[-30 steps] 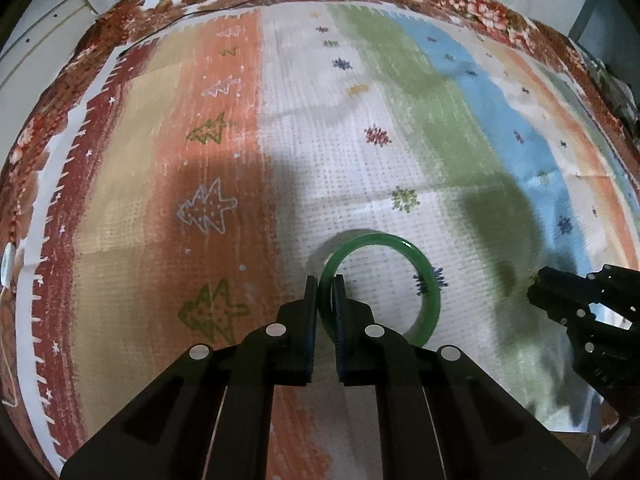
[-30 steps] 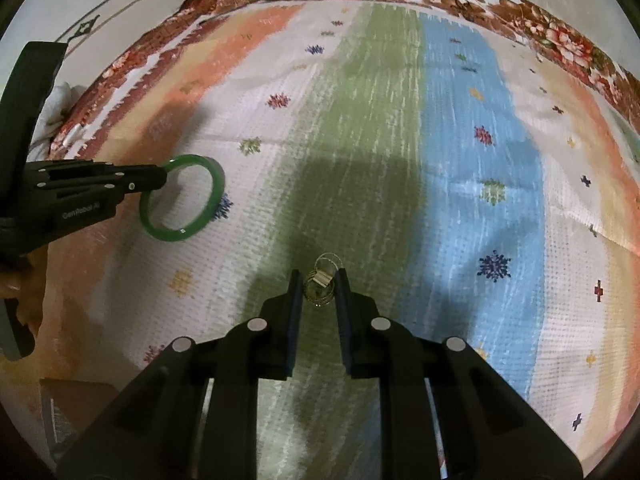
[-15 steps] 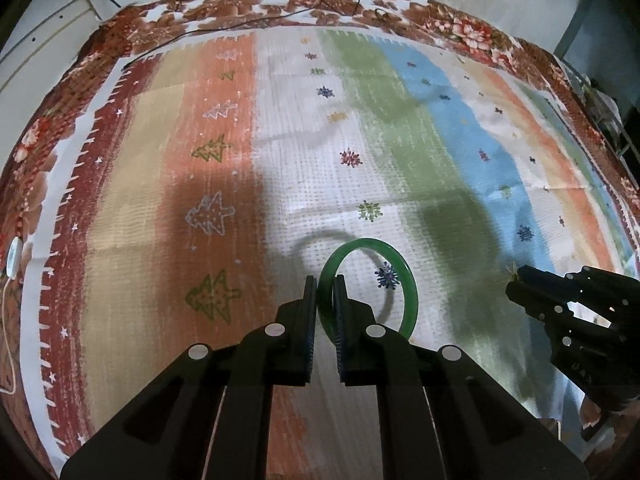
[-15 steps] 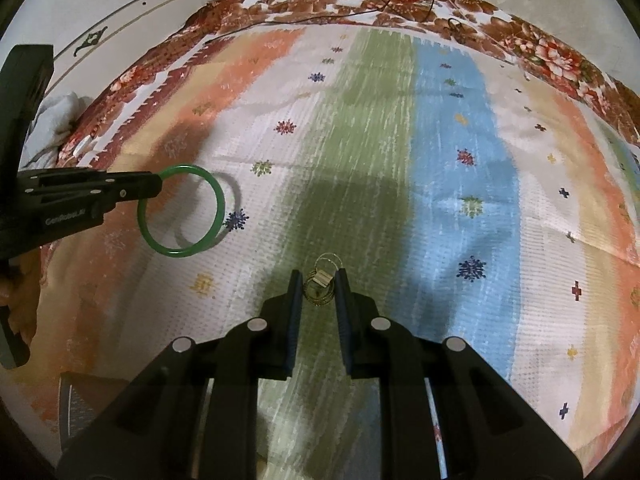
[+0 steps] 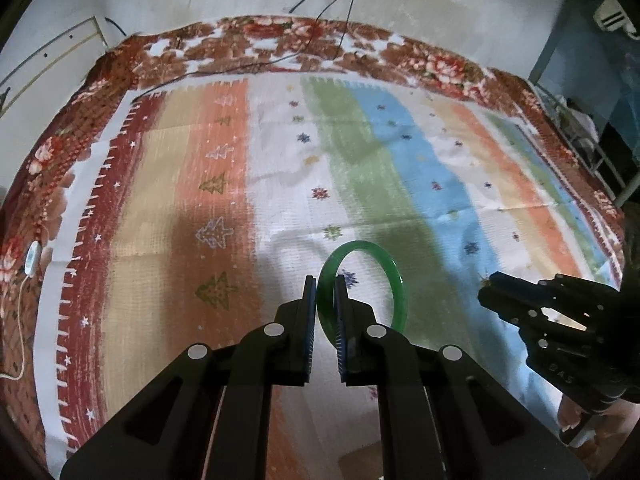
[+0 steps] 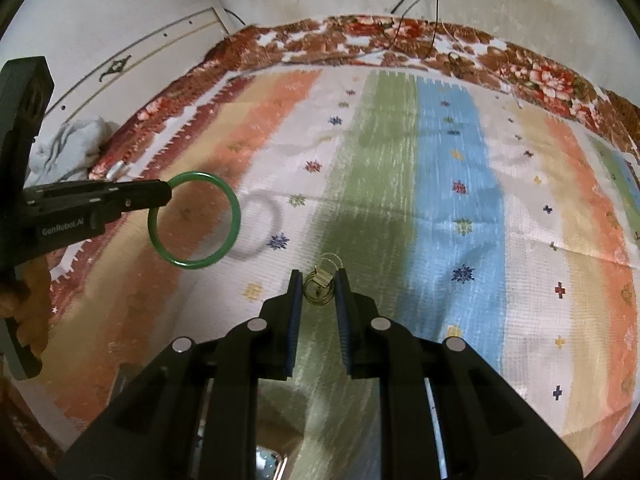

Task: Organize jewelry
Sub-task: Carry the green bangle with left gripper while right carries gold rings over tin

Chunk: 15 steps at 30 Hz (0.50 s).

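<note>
A green bangle (image 5: 400, 292) hangs above the striped blanket (image 5: 280, 184), with my left gripper (image 5: 325, 280) shut on its near rim. In the right wrist view the same bangle (image 6: 234, 216) juts from the left gripper (image 6: 166, 196), and its ring-shaped shadow lies on the blanket (image 6: 460, 168) just to the right. My right gripper (image 6: 318, 276) is shut on a small bundle of thin gold hoops with a pale tag (image 6: 320, 280), held off the blanket. In the left wrist view the right gripper (image 5: 486, 280) shows at the right edge, with a glint of gold at its tip.
A floral bedcover (image 5: 280, 40) lies under the blanket, and black cables (image 5: 344, 0) hang down the far wall. A white cord with a small controller (image 5: 32, 256) lies on the left edge. A crumpled white cloth (image 6: 68, 148) sits by the wall. A blue metal frame (image 5: 560, 60) stands at the right.
Both grippers have risen with their pieces. The bangle has come up off the blanket and its shadow now lies apart from it. More of the far wall shows.
</note>
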### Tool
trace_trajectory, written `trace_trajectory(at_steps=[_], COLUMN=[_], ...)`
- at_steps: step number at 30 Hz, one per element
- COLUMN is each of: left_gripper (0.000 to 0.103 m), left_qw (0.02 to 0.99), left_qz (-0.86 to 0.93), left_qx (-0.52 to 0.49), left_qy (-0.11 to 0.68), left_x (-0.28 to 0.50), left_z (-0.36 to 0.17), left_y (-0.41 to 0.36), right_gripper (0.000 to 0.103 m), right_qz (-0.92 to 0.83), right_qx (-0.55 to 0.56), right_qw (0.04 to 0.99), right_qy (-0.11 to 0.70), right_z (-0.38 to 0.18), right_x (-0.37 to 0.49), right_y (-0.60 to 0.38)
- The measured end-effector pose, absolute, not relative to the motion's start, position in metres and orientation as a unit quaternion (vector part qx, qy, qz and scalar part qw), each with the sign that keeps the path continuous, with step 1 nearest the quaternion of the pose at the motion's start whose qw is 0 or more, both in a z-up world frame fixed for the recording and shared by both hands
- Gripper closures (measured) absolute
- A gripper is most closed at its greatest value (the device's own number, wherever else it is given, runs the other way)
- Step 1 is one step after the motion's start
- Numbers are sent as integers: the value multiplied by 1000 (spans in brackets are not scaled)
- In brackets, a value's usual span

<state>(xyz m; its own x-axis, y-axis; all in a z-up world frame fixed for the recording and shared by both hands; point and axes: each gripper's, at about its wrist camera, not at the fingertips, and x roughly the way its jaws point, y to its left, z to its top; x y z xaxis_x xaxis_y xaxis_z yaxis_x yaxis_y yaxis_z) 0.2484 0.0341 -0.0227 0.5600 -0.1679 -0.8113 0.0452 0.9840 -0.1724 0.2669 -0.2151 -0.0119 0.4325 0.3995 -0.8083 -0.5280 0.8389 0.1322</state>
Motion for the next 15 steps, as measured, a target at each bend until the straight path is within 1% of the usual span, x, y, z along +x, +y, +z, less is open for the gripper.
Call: trace_trajectory(at_steps=[9, 15], left_gripper=[95, 95], left_qw=[892, 896], left_qz=[-87, -98], left_qx=[-72, -73], left_qy=[437, 428], left_x=[212, 191], left_z=[0, 5], left_y=[28, 24], right_gripper=[85, 85], right_qz=[290, 293], right_qx=[-66, -66], right_qw=[854, 861], right_qy=[428, 410], right_z=[16, 29], right_x=[230, 209], right_y=[-221, -227])
